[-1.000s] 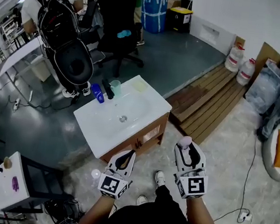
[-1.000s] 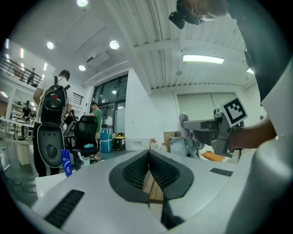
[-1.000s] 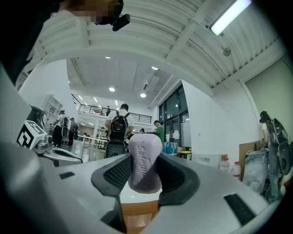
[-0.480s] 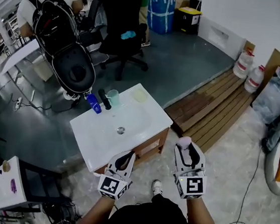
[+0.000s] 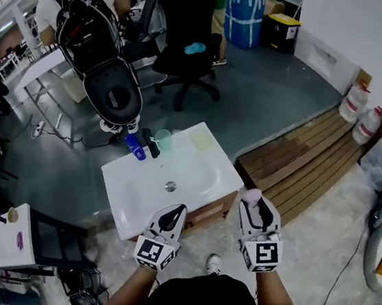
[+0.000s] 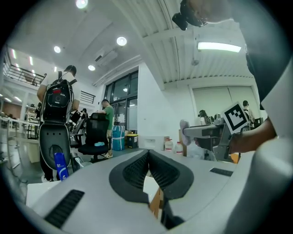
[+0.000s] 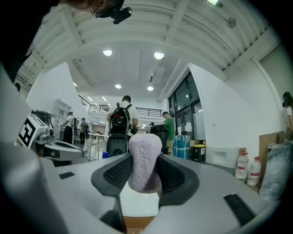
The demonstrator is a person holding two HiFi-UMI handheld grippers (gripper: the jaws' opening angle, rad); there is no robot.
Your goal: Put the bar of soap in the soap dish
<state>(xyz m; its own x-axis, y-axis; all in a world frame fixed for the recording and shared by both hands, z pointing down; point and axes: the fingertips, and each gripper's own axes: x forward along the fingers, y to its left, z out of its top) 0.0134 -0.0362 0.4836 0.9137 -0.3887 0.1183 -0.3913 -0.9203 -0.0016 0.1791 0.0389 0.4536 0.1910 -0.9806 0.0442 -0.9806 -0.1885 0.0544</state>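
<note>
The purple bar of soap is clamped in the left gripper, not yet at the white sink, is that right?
Not quite. The right gripper view shows the purple bar of soap clamped in the right gripper; the left gripper is shut on nothing. The soap is indeed not yet at the white sink.

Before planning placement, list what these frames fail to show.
Pale yellow soap dish: head view, too small to tell if empty; absent from both gripper views.
Pale purple bar of soap: right gripper view, clamped faces hidden inside the right hand-held gripper.
Dark object beside the blue plastic bottle: head view, too small to identify.
</note>
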